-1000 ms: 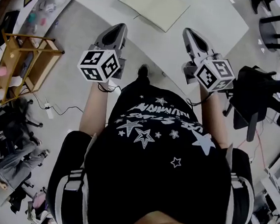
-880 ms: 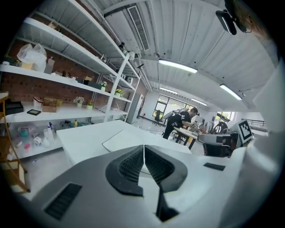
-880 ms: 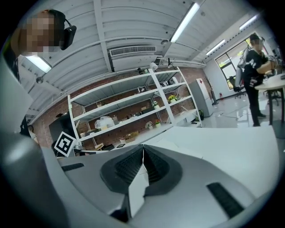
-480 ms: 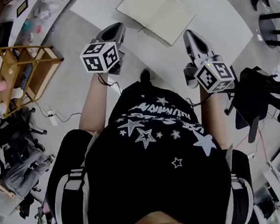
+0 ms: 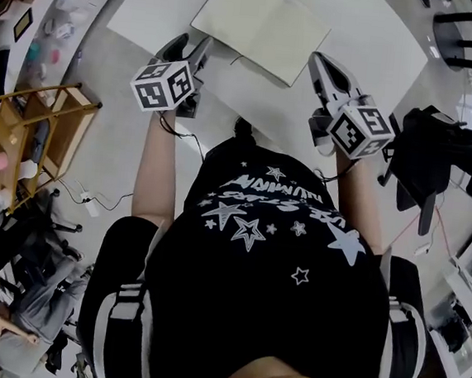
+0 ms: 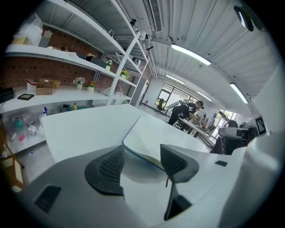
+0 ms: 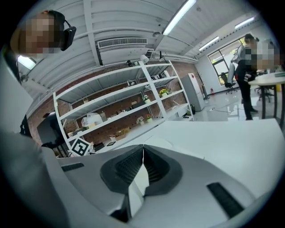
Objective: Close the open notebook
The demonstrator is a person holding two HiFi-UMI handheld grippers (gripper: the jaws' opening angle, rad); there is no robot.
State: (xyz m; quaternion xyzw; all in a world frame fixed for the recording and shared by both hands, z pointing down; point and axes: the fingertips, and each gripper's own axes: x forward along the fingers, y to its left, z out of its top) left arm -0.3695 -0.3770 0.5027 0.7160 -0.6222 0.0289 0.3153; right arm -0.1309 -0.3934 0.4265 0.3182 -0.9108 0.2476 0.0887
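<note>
**Head view.** Since the earlier frame the left gripper (image 5: pixel 192 45) has advanced from the table's near edge to the 7 o'clock corner of the open cream-paged notebook (image 5: pixel 260 22), and its jaws have just been opening. The right gripper (image 5: pixel 320 63) has crept forward only a little. The notebook lies flat on the white tabletop (image 5: pixel 362 38), both pages up, at 12 o'clock from the person. The grippers flank it at 11 and 1 o'clock. The left one leads, probably because the left-hand page is the one to be lifted and folded over.

**Left gripper view.** The left gripper (image 6: pixel 141 153) has its two black ribbed pads standing wide apart with nothing between them. The notebook (image 6: pixel 164 133) sits just beyond, at 12 to 1 o'clock, and its near edge shows through the gap. The tool points slightly downward at the tabletop (image 6: pixel 80 129), a low approach that suits sliding one jaw under the cover. No contact has been made yet.

**Right gripper view.** The right gripper (image 7: pixel 143 156) has its pads pressed together along a thin seam and holds nothing. It points across bare tabletop (image 7: pixel 231 142) toward shelving at 11 o'clock. Shut and empty, it appears to be held in reserve, perhaps to steady or press the book flat once the cover comes over.
</note>
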